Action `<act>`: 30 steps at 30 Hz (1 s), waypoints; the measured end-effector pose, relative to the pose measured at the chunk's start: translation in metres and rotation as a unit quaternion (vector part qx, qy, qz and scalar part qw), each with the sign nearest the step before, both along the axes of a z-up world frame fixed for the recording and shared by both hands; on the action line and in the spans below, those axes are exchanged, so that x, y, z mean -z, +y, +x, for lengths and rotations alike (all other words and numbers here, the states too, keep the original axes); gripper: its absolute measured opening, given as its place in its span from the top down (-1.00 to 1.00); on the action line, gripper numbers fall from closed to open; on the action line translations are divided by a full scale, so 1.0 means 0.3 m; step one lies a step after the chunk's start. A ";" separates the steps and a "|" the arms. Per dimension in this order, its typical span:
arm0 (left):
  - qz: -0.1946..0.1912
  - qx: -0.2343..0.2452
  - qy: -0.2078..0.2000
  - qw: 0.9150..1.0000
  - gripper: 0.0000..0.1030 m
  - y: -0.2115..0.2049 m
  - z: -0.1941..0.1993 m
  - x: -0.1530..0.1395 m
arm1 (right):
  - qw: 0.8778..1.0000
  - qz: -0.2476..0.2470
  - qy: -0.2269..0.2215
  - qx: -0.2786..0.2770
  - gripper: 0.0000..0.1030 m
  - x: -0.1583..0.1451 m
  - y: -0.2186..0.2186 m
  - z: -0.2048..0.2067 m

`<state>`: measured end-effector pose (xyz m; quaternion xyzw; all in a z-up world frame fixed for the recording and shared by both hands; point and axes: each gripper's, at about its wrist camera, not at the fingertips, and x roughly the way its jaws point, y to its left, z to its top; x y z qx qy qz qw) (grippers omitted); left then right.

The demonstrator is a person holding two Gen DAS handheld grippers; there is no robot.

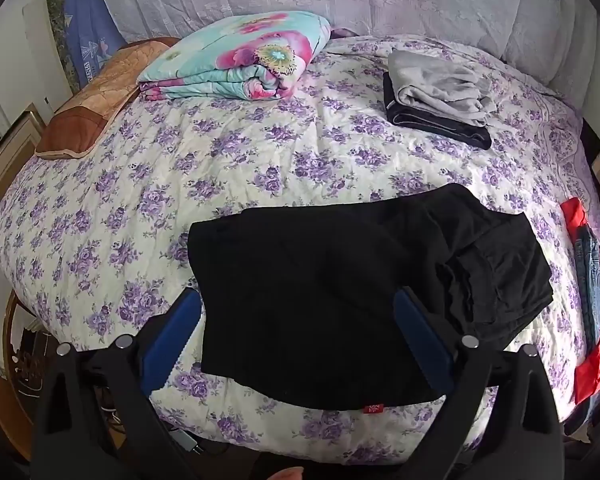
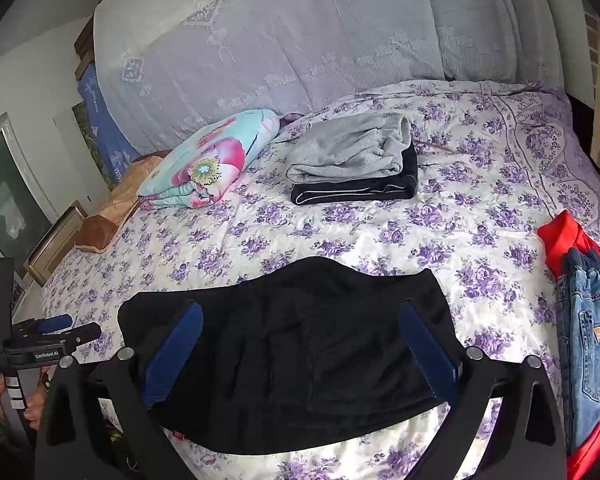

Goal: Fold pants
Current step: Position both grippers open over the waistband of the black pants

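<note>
Left gripper (image 1: 296,336): blue-padded fingers spread wide, poised over the near edge of the cloth, pinching nothing.
Right gripper (image 2: 300,348): blue-padded fingers likewise spread, nothing between them; whether the tips touch the fabric cannot be told.
Task item: black soft-fabric pants (image 1: 340,292), lying near the front edge of the purple-flowered white bedspread (image 1: 260,152), folded into a compact block; right-hand portion bunched and uneven, small red label (image 1: 372,408) at the near hem.
Progress, judged: folding largely done; smoothing the rumpled right side and perhaps stacking remain.
Finished pile: folded grey garment on a folded black garment with pale piping (image 2: 356,192), far side of the bed, well apart from the pants.
Awaiting, judged: blue denim jeans (image 2: 588,344) on a red garment (image 2: 560,236), right edge.
Other: folded turquoise floral quilt (image 1: 240,60), far left.
Left view only: bunched layers clearly seen; brown pillow (image 1: 92,108) in full.
Right view only: left tool seen from outside at the left margin; jeans pocket detail.
</note>
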<state>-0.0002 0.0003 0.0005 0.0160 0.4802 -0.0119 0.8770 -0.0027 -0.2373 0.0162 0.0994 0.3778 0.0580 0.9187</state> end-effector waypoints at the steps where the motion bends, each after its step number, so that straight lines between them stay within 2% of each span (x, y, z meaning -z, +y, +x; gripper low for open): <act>1: 0.001 0.000 0.000 1.000 -0.84 0.000 0.000 -0.001 | 1.000 -0.001 -0.002 0.000 -0.92 0.000 0.001 0.001; 26: 0.005 0.004 0.002 1.000 -0.86 -0.106 0.051 0.005 | 1.000 -0.008 -0.001 -0.001 -0.92 0.015 0.023 0.051; 30: 0.003 0.007 0.006 1.000 -0.87 -0.066 0.066 0.015 | 1.000 -0.007 0.000 0.000 -0.92 0.016 0.023 0.052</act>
